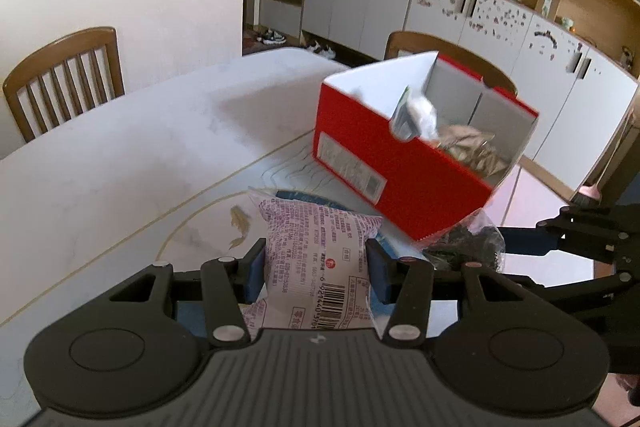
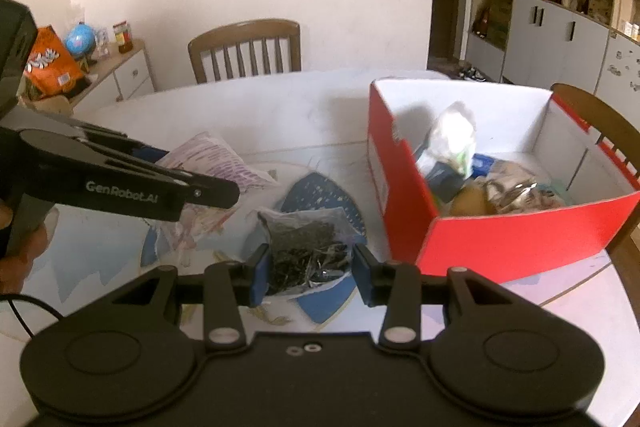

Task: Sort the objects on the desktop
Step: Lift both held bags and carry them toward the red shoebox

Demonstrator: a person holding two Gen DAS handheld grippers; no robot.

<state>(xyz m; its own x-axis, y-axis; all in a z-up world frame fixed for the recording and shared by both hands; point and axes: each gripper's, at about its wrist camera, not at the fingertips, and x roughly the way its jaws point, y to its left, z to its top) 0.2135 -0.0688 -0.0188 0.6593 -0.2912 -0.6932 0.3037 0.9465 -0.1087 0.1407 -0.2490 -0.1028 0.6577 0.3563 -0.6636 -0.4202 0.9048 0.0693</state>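
The left claw point(image 1: 316, 273) pinches a purple snack pack point(image 1: 316, 259) & the right claw point(image 2: 311, 273) pinches a clear bag point(image 2: 310, 249) of dark bits, both held just above the table point(image 1: 120, 147) near the red box point(image 2: 500, 239), prob. so they can drop in w/ the other stuff.

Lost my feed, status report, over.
Left gripper shut on white purple-printed snack packet. Right gripper shut on clear bag of dark bits. Red cardboard box ahead, unobstructed.

bright daylight, soft shadows, slight motion blur, fisheye bending at edges
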